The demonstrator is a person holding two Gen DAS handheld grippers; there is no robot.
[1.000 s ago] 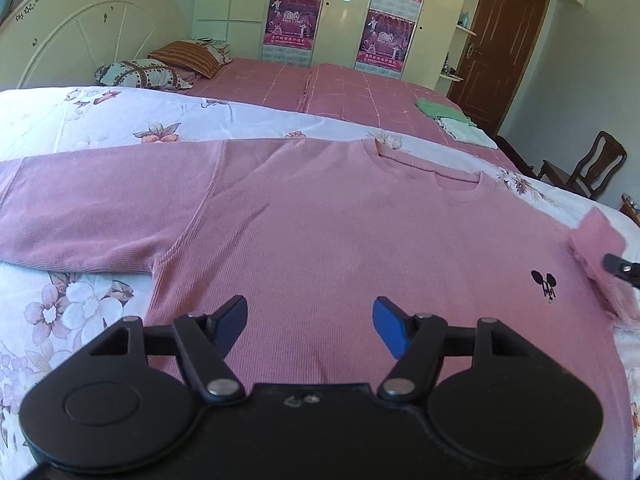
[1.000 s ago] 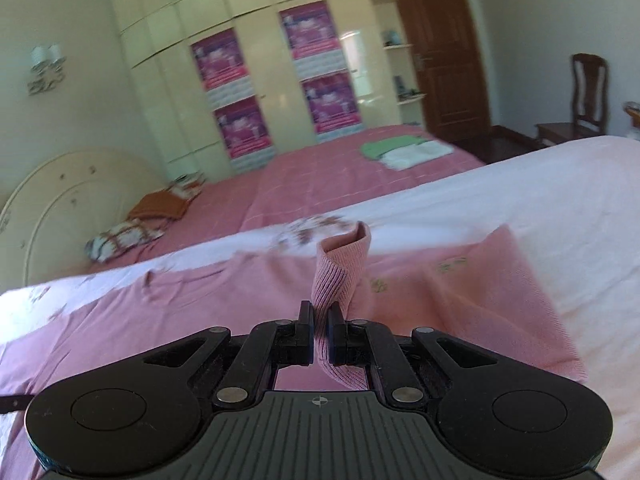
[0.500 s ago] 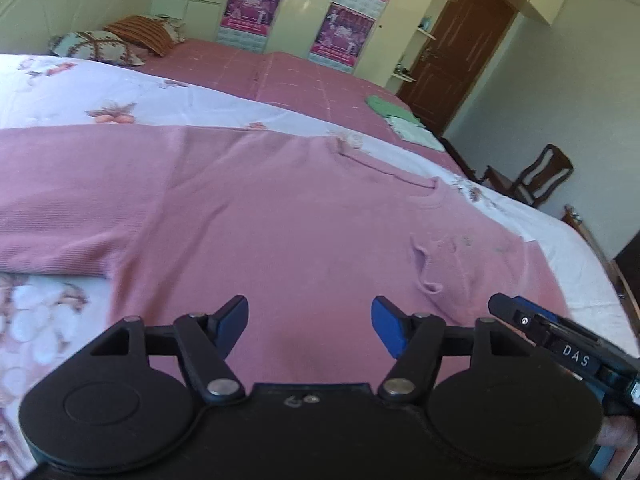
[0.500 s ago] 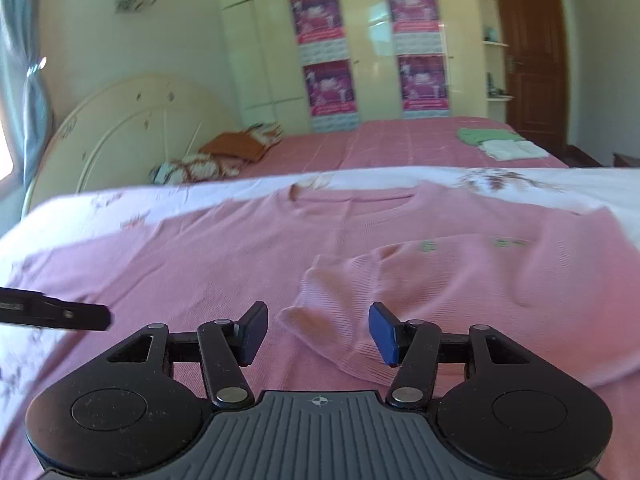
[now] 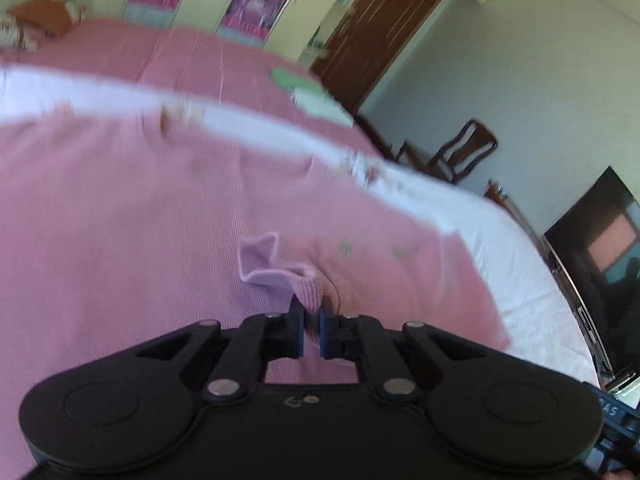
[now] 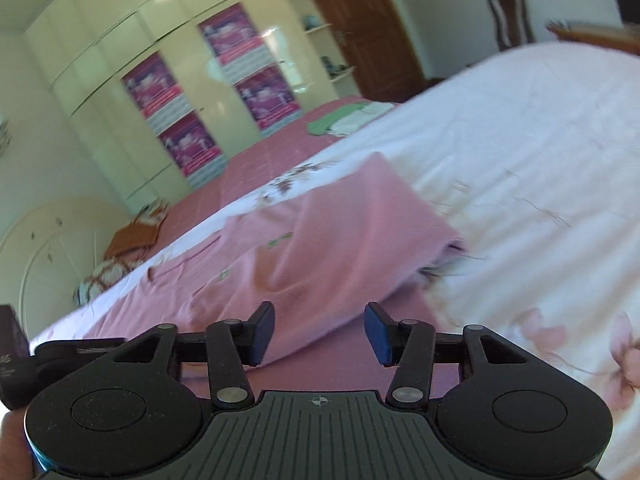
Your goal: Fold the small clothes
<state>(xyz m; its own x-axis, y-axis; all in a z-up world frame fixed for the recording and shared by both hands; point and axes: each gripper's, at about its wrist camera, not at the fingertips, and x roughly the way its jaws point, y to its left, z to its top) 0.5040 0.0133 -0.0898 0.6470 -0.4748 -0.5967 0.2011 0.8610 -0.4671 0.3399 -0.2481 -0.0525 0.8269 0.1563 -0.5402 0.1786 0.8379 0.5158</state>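
Left wrist view has the left claw (image 5: 311, 322) pinched tight on the ribbed cuff (image 5: 308, 290) of the pink sweater (image 5: 120, 220), with the two blue pads (image 5: 299, 334) nearly together and just that bit of knit squeezed between them. The cuff end stands up out of the claw and a lighter flap of it curls over toward the left. That sleeve is folded in across the sweater's body, and the whole sweater lies flat on the bed, spread over a white floral sheet (image 5: 500, 240). The frame is pretty smeary, so fine detail is hard to read.

Over in the right wrist view, the right claw (image 6: 318, 334) is wide apart with nothing between its blue pads (image 6: 376, 334). It sits low over the sweater (image 6: 320, 240), right at the edge of the folded-over sleeve layer, which shows as a raised pink slab running from near the claw up toward the sheet (image 6: 520, 140). I can't tell if the pads actually touch the fabric. Part of the other gripper pokes in at the left edge.

Background stuff: further back there's a pink bedspread (image 6: 256, 164) with a small green and white pile of clothes (image 6: 344, 118) on it, cream wardrobes with purple posters (image 6: 264, 92), a brown door (image 5: 372, 36), and a wooden chair (image 5: 460, 152) near the wall.
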